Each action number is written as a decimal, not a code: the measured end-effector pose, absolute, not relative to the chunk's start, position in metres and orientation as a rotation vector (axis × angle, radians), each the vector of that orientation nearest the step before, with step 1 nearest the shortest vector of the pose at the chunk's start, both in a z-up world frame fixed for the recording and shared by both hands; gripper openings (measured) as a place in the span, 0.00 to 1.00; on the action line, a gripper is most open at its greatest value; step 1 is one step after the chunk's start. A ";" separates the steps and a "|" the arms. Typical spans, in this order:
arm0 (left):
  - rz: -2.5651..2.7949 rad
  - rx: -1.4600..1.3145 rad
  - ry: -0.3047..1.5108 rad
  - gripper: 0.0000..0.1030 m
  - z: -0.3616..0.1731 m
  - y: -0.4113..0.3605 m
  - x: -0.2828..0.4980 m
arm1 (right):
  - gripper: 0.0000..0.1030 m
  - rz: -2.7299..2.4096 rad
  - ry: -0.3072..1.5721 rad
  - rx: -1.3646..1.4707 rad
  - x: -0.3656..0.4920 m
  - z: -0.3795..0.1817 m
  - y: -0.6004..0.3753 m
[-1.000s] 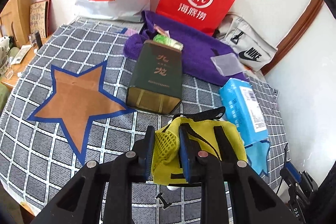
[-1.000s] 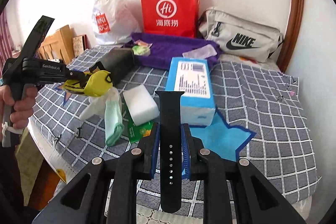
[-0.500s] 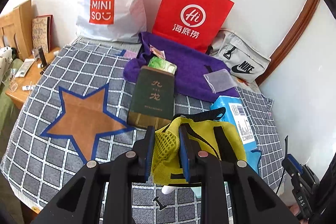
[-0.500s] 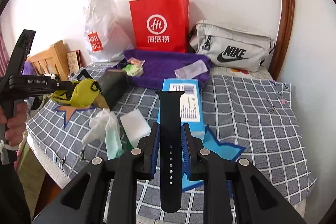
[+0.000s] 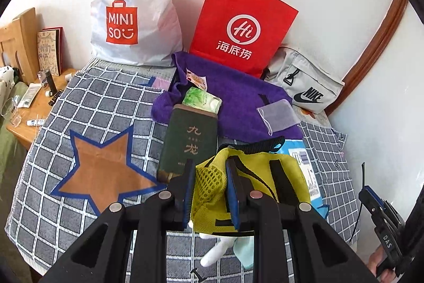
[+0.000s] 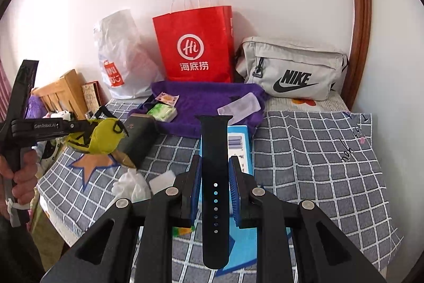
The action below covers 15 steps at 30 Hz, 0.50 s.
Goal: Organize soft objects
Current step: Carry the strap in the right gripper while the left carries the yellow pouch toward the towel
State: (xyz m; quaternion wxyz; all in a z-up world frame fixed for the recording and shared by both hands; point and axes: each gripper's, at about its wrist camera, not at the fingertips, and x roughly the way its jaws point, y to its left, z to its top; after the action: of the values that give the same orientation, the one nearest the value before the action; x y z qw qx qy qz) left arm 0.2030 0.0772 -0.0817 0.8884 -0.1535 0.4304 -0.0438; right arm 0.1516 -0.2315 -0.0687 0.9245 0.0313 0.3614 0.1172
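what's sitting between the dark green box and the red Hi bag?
In the left wrist view: a green tissue pack against the dark green box, then purple towel with a small sachet, up to the red bag.

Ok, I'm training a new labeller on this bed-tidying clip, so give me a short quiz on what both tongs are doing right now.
1. True or false: the right tongs are shut on the black perforated rubber watch strap.
2. What do the left tongs grip? A) the white MINISO plastic bag B) the yellow mesh pouch with black straps C) the grey Nike waist bag
3. Fill in: the green tissue pack lies on the ____ towel.

Key: 1 true; 2 B; 3 purple.
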 end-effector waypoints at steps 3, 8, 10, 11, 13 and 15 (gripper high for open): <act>-0.087 -0.316 0.897 0.21 -0.082 0.077 0.213 | 0.20 0.237 0.761 0.084 0.170 -0.073 -0.233; -0.087 -0.314 0.897 0.21 -0.081 0.077 0.232 | 0.20 0.221 0.769 0.073 0.203 -0.075 -0.231; -0.087 -0.309 0.900 0.21 -0.082 0.076 0.241 | 0.20 0.228 0.761 0.072 0.213 -0.073 -0.230; -0.087 -0.306 0.902 0.21 -0.082 0.075 0.246 | 0.20 0.238 0.754 0.070 0.219 -0.071 -0.228; -0.086 -0.303 0.905 0.21 -0.083 0.074 0.254 | 0.20 0.243 0.745 0.060 0.230 -0.069 -0.225; -0.077 -0.295 0.907 0.21 -0.084 0.074 0.262 | 0.20 0.249 0.745 0.057 0.242 -0.068 -0.222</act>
State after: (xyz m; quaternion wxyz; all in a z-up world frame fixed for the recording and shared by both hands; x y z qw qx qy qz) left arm 0.2624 0.0739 -0.0844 0.8877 -0.1420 0.4364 -0.0373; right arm 0.2423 -0.2217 -0.0680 0.9234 0.0280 0.3632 0.1211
